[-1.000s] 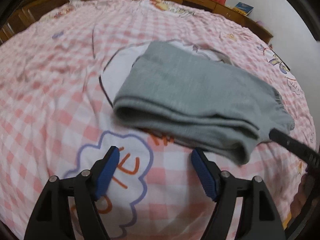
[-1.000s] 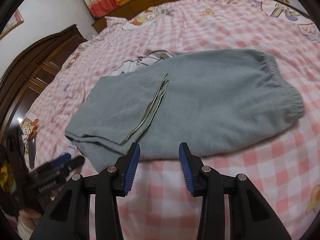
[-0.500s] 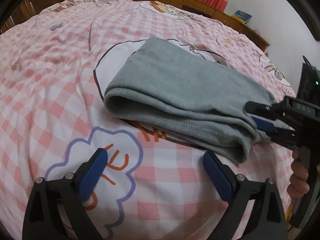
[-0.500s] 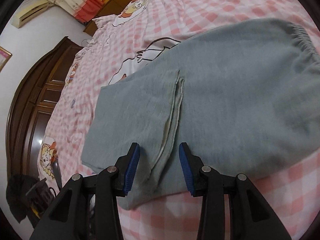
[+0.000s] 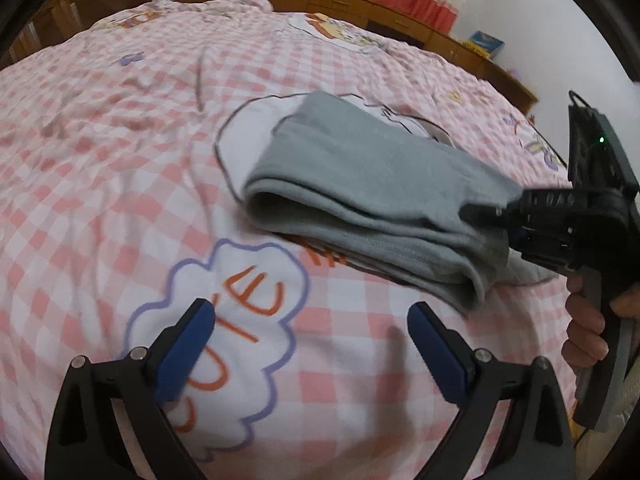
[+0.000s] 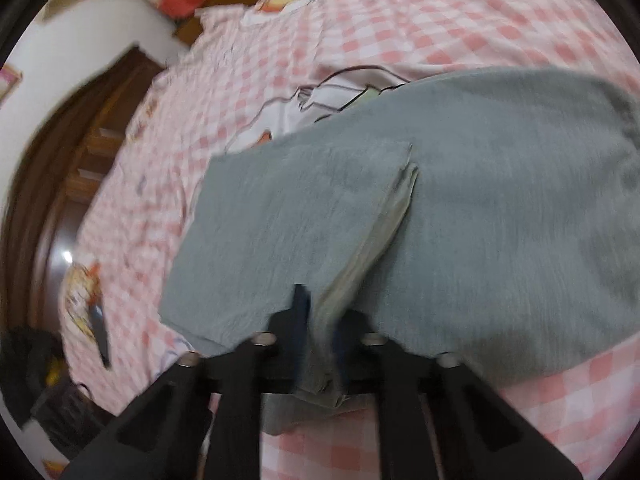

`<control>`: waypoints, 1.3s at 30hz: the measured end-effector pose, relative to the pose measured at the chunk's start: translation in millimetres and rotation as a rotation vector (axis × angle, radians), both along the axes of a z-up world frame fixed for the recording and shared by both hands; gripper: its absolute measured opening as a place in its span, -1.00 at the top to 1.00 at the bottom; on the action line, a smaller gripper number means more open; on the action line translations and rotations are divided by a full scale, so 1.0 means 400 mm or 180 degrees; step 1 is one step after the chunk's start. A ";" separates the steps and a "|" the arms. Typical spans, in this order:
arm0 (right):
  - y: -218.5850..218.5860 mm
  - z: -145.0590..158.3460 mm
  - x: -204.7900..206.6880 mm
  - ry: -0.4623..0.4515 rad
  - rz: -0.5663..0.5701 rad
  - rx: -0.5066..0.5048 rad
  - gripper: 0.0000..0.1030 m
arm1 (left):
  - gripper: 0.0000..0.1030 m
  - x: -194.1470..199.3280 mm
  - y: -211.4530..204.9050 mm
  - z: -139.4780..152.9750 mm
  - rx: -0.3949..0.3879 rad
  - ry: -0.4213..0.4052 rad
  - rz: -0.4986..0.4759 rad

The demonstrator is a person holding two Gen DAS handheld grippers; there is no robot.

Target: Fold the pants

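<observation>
The grey pants (image 5: 372, 184) lie folded over on the pink checked bedspread (image 5: 120, 168), the rounded fold toward the left. My left gripper (image 5: 310, 344) is open and empty, hovering above the bedspread in front of the pants' near edge. My right gripper (image 6: 320, 320) is shut on the near hem edge of the pants (image 6: 460, 208), where the folded-over leg ends. It also shows in the left wrist view (image 5: 492, 216) at the pants' right end, with the hand holding it.
A wooden headboard (image 5: 360, 4) and red curtains run along the far side of the bed. A dark wooden wardrobe (image 6: 60, 184) stands off the bed's left side. A dark object (image 6: 100, 324) lies on the bedspread near it.
My right gripper moved forward onto the pants' hem edge and closed on it. My left gripper drew back a little from the pants and stayed open.
</observation>
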State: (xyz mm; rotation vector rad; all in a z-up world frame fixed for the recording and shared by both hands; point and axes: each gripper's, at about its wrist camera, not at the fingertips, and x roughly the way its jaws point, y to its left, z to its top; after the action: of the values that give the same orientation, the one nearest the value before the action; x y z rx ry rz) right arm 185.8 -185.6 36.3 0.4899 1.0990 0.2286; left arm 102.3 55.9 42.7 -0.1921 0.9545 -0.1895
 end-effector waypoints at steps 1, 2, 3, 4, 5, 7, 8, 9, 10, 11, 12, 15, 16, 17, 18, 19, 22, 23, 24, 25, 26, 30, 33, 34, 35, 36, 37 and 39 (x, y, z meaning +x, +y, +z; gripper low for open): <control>0.006 0.012 0.000 -0.0043 0.0045 -0.0071 0.88 | -0.92 -0.003 0.011 0.005 -0.0024 -0.0001 0.0041; 0.017 0.032 0.001 -0.0107 0.0100 -0.0174 0.89 | -0.92 -0.005 0.018 0.008 -0.0036 -0.0005 0.0071; 0.025 0.051 0.001 -0.0170 0.0143 -0.0240 0.89 | -0.92 -0.008 0.027 0.013 -0.0049 -0.0011 0.0108; 0.026 0.068 0.002 -0.0225 0.0170 -0.0259 0.89 | -0.92 -0.012 0.036 0.017 -0.0060 -0.0018 0.0145; 0.031 0.095 0.003 -0.0304 0.0205 -0.0284 0.90 | -0.92 -0.014 0.045 0.021 -0.0082 -0.0024 0.0188; 0.036 0.139 0.007 -0.0406 0.0244 -0.0308 0.90 | -0.92 -0.019 0.055 0.025 -0.0126 -0.0029 0.0245; 0.038 0.164 0.010 -0.0464 0.0264 -0.0331 0.90 | -0.92 -0.019 0.059 0.027 -0.0144 -0.0038 0.0268; 0.042 0.191 0.013 -0.0523 0.0281 -0.0366 0.90 | -0.92 -0.018 0.060 0.029 -0.0155 -0.0045 0.0295; 0.047 0.215 0.015 -0.0575 0.0303 -0.0396 0.90 | -0.92 -0.016 0.061 0.029 -0.0155 -0.0044 0.0312; 0.051 0.239 0.017 -0.0630 0.0321 -0.0415 0.90 | -0.92 -0.012 0.060 0.030 -0.0149 -0.0048 0.0329; 0.054 0.264 0.020 -0.0685 0.0341 -0.0432 0.90 | -0.92 -0.006 0.057 0.032 -0.0132 -0.0072 0.0347; 0.064 0.324 0.027 -0.0808 0.0378 -0.0517 0.90 | -0.92 0.029 0.040 0.039 -0.0053 -0.0164 0.0420; 0.068 0.342 0.029 -0.0840 0.0387 -0.0552 0.90 | -0.92 0.043 0.032 0.038 -0.0027 -0.0162 0.0422; 0.070 0.357 0.030 -0.0863 0.0398 -0.0584 0.90 | -0.92 0.056 0.022 0.038 -0.0005 -0.0155 0.0418; 0.071 0.373 0.031 -0.0896 0.0407 -0.0617 0.90 | -0.92 0.070 0.011 0.039 0.0020 -0.0149 0.0425; 0.069 0.387 0.032 -0.0926 0.0407 -0.0644 0.90 | -0.92 0.077 0.006 0.038 0.0034 -0.0154 0.0433; 0.040 0.430 0.028 -0.1008 0.0382 -0.0687 0.90 | -0.92 0.091 -0.020 0.039 0.0274 -0.0133 0.0512; 0.023 0.447 0.025 -0.1048 0.0356 -0.0694 0.90 | -0.92 0.093 -0.027 0.038 0.0402 -0.0117 0.0537; 0.004 0.464 0.020 -0.1096 0.0324 -0.0712 0.90 | -0.92 0.093 -0.039 0.036 0.0548 -0.0116 0.0526; -0.016 0.478 0.014 -0.1139 0.0282 -0.0732 0.90 | -0.92 0.096 -0.044 0.034 0.0628 -0.0128 0.0510; -0.037 0.491 0.008 -0.1175 0.0241 -0.0745 0.90 | -0.92 0.093 -0.051 0.034 0.0717 -0.0156 0.0502; -0.135 0.506 -0.020 -0.1215 0.0142 -0.0866 0.90 | -0.92 0.071 -0.083 0.056 0.0790 -0.0310 0.0402; -0.206 0.480 -0.031 -0.1166 0.0064 -0.0928 0.90 | -0.92 0.053 -0.113 0.074 0.0840 -0.0391 0.0297; -0.232 0.466 -0.033 -0.1121 0.0029 -0.0924 0.90 | -0.92 0.050 -0.124 0.076 0.0884 -0.0400 0.0271; -0.258 0.449 -0.034 -0.1070 -0.0007 -0.0923 0.90 | -0.92 0.044 -0.136 0.073 0.0979 -0.0400 0.0254; -0.288 0.425 -0.034 -0.1000 -0.0050 -0.0923 0.90 | -0.92 0.041 -0.149 0.069 0.1070 -0.0403 0.0236; -0.309 0.403 -0.033 -0.0942 -0.0086 -0.0915 0.90 | -0.93 0.037 -0.159 0.065 0.1137 -0.0408 0.0223; -0.356 0.345 -0.032 -0.0807 -0.0169 -0.0887 0.90 | -0.93 0.031 -0.173 0.054 0.1248 -0.0410 0.0196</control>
State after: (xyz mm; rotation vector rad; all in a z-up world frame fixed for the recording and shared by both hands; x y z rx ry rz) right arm 172.8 -327.9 174.4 0.2327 0.8521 0.0853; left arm 114.6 -13.4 64.5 0.1501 0.8385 0.0438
